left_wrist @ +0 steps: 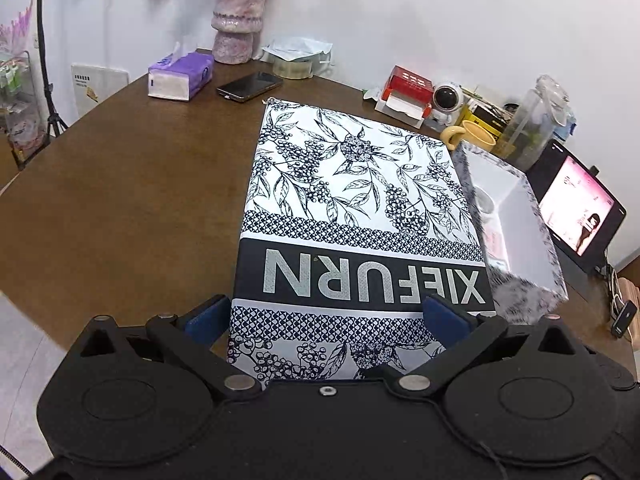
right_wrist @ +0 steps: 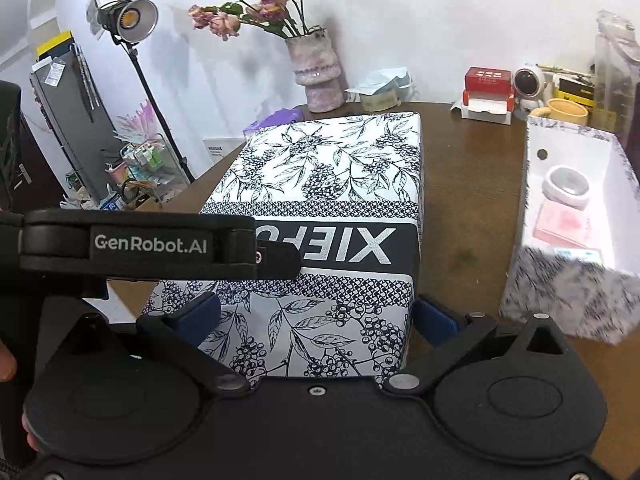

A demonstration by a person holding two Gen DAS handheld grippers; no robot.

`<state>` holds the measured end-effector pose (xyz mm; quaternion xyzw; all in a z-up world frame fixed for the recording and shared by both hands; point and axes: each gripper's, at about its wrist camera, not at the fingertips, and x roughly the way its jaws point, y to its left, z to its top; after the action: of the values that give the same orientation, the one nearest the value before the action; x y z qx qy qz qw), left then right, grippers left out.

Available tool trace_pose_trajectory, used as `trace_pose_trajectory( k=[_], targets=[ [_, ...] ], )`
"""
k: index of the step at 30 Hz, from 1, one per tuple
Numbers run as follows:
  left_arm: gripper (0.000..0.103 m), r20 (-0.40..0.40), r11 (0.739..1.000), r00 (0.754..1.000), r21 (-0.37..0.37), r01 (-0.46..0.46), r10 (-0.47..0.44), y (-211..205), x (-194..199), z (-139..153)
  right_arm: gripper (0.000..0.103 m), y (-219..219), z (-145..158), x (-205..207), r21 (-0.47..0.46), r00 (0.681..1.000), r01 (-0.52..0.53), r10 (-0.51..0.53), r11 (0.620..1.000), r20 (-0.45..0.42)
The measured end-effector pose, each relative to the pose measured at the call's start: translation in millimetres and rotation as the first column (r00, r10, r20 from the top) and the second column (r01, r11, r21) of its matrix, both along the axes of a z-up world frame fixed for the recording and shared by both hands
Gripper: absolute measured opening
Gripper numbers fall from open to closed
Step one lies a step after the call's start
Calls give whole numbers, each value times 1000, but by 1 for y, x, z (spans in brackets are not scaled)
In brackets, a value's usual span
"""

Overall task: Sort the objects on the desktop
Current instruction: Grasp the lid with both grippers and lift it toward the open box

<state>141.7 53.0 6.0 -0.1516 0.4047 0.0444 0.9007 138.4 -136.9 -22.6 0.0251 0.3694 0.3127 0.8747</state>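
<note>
A big box lid (left_wrist: 352,200) with a blue-and-white leaf print and the word XIEFURN fills the middle of both views, lying flat over the brown table (left_wrist: 120,200). My left gripper (left_wrist: 326,314) is spread wide at the lid's near end, with its left pad (left_wrist: 208,314) just outside the lid's left edge and its right pad over the lid's top. My right gripper (right_wrist: 318,314) is equally wide, its right pad (right_wrist: 436,316) beside the lid's (right_wrist: 332,184) right edge. The left gripper's body (right_wrist: 152,244) crosses the lid. The open box (right_wrist: 560,300) at the right holds a white round item (right_wrist: 566,188) and a pink card (right_wrist: 564,224).
A purple tissue pack (left_wrist: 180,78), a phone (left_wrist: 250,86), a vase (left_wrist: 238,20) and a tape roll (left_wrist: 292,68) stand at the back. A red box (left_wrist: 408,88), a yellow mug (left_wrist: 474,134), a jar (left_wrist: 536,120) and a lit tablet (left_wrist: 576,208) crowd the right. A lamp stand (right_wrist: 128,20) rises at the left.
</note>
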Motion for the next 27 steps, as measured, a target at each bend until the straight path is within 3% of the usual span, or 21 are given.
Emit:
trace_pose_trajectory(
  k=[14,27],
  targets=[
    [102,92,999,995,21,45,-47,-49,-43,35,103,-49,34,-52,28,993,64,-66,998,100],
    [102,132,983,974,8,182,-182,-112,-7,43,103,-111,50,-34,23,968,207,-208,978,143]
  ],
)
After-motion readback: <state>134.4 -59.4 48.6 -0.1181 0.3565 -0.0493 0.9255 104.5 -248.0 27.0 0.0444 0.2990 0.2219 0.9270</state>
